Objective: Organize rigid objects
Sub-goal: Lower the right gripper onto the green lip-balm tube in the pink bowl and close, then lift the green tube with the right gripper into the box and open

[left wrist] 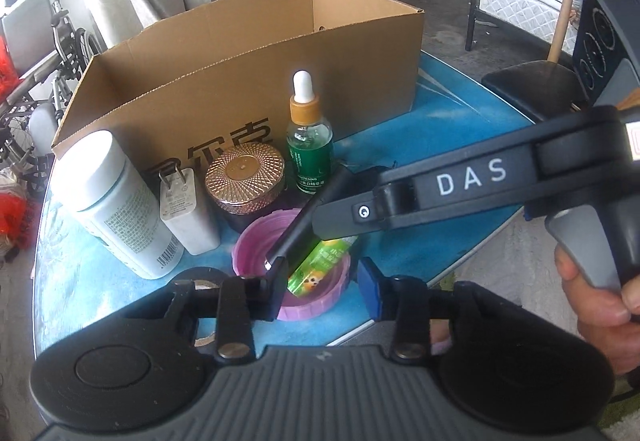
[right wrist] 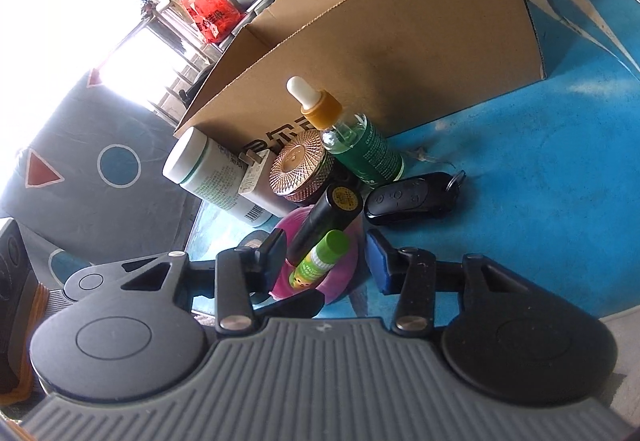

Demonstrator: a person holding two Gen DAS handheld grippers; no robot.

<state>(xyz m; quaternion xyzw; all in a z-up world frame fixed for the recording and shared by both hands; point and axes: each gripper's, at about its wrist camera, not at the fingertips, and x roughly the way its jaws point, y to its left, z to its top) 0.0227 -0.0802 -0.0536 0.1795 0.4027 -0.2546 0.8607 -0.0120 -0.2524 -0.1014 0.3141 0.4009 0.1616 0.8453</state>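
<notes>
A pink lid lies on the blue table and holds a green tube and a black tube. My left gripper is open, its fingers either side of the lid. My right gripper is open around the lid and both tubes; it crosses the left wrist view. Behind stand a white bottle, a white charger, a bronze-lidded jar, a green dropper bottle and an open cardboard box.
A black key fob lies right of the lid. A tape roll sits by the left finger. The round table's edge is close on the right. A chair stands beyond it.
</notes>
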